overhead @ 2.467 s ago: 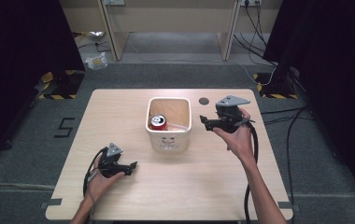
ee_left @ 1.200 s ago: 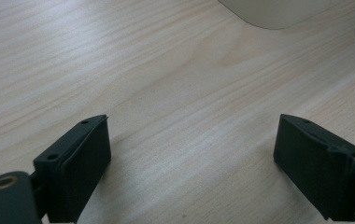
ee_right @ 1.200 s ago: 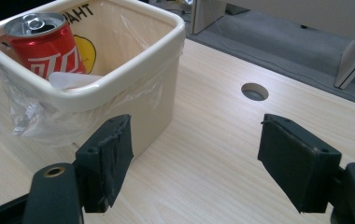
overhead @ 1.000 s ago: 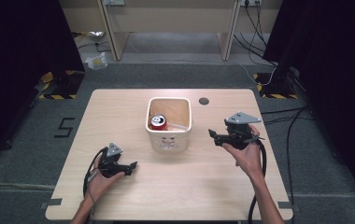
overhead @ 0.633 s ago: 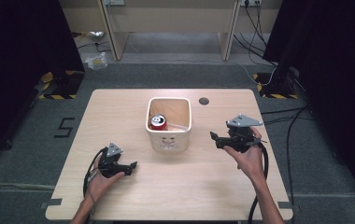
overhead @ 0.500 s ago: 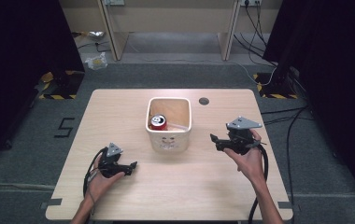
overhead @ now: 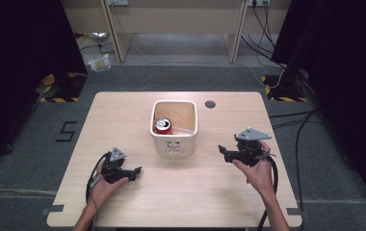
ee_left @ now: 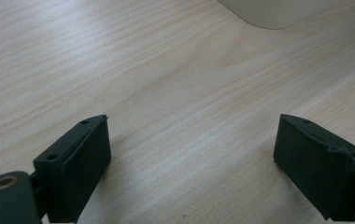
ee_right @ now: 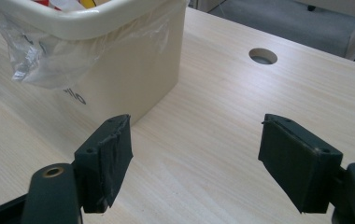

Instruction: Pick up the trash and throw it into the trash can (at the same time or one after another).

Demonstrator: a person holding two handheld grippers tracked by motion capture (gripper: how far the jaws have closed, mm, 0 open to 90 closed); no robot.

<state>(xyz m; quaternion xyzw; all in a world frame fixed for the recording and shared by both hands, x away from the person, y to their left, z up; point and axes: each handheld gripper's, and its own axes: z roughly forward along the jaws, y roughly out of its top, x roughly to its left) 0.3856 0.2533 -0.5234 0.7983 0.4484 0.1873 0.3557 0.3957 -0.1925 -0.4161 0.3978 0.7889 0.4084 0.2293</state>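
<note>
From the high view, the red can [overhead: 163, 126] lay inside the cream bin [overhead: 174, 144] mid-counter [overhead: 195, 192], so I judged the job done. My left gripper [ee_left: 192, 170] showed fingers spread, empty. My right gripper [ee_right: 194, 163] likewise, beside the bin.

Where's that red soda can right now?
In the high view, the red can sits inside the cream bin at the table's middle, against the bin's left wall, ahead of both grippers.
</note>
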